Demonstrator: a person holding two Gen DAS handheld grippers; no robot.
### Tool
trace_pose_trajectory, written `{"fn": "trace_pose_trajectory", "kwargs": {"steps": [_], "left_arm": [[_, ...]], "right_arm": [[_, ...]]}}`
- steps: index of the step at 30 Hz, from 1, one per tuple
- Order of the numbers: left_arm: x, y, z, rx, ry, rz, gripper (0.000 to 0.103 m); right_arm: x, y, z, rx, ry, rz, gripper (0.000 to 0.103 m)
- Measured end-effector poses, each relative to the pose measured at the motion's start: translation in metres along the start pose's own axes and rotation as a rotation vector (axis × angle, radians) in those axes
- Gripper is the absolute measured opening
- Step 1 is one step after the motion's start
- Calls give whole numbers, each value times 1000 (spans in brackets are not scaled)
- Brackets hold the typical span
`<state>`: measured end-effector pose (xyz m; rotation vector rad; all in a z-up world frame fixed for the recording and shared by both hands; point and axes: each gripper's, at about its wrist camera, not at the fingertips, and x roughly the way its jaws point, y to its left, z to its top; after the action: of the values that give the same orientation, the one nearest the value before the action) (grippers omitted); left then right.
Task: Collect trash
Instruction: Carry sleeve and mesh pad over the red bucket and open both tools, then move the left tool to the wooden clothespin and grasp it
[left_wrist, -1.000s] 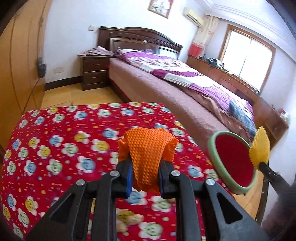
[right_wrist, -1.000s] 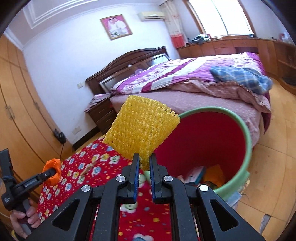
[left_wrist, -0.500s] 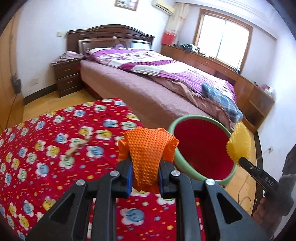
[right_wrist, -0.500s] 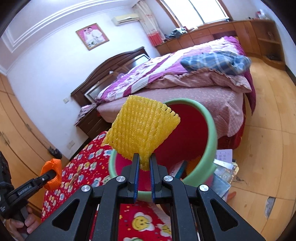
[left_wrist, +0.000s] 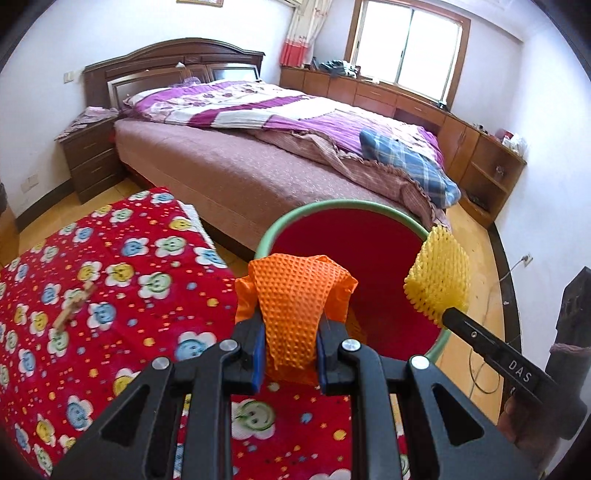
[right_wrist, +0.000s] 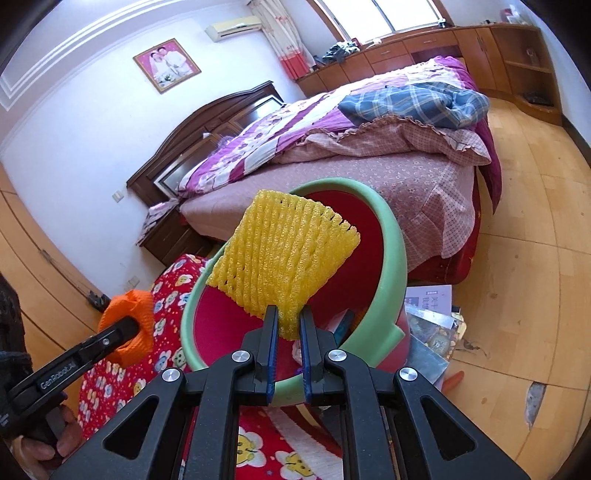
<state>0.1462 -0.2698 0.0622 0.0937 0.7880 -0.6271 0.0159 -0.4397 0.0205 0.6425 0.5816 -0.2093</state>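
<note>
Left gripper (left_wrist: 290, 345): jaws clamped on a crumpled orange foam-mesh fruit sleeve (left_wrist: 295, 295), which sticks up and forward from between the pads.
Right gripper (right_wrist: 287, 328): jaws nearly together, pinching the lower corner of a flat yellow foam-net sleeve (right_wrist: 284, 258); the rest of the net fans out ahead of the tips.
Bin: round red plastic bin with a pale green rim (left_wrist: 391, 208), directly ahead of both grippers and tilted so its mouth faces them.
Orange sleeve vs bin: in the left wrist view it overlaps the near edge of the rim; not yet clearly inside.
Yellow net vs bin: in the right wrist view it sits in front of the bin mouth; from the left wrist view it hangs at the rim's right side. Whether it is over the opening, cannot tell.
Bin contents: a few items visible at the bottom past the right gripper, too hidden to name.
Done, as judged: both pieces picked up and brought to the bin.
Left to do: release both into the bin.
Other possible trash: small tan scrap (left_wrist: 72, 308) on the red flower-print cloth (left_wrist: 110, 295), left of the left gripper; papers on the wooden floor (right_wrist: 430, 314) beside the bin, right of the right gripper.
</note>
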Motion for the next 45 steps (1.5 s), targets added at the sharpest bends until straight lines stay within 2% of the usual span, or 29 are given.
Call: {"fn": "trace_pose_trajectory", "kwargs": {"steps": [6,10,14,22,26,30,37,41,45], "left_arm": [[13,-10,1,19,15,-35,21],[17,-13,1,19,24,-53,33],[17,-13,1,13,19,-60,43],[12,-8,-1,-2,11,-43,43],[7,-1,-3,-18,8,-38,43],[0,7,-3,-31,2,-27,43],[-21,38,-3,-72,-18,12,43],[-33,64,-4,-96,-29,61,43],[-40,90,-6,-124,-26,109,43]], "right_arm": [[3,-7,1,2,5,-10,13],[5,-10,1,13,16,-4,16],[6,-12,2,21,21,3,26],[4,-10,1,24,24,13,31],[3,-8,0,23,23,25,39],[-1,-4,0,14,17,31,43],[-9,8,-1,-15,-1,32,52],[-12,18,-3,-36,-4,37,58],[-10,23,-5,-48,4,46,58]]}}
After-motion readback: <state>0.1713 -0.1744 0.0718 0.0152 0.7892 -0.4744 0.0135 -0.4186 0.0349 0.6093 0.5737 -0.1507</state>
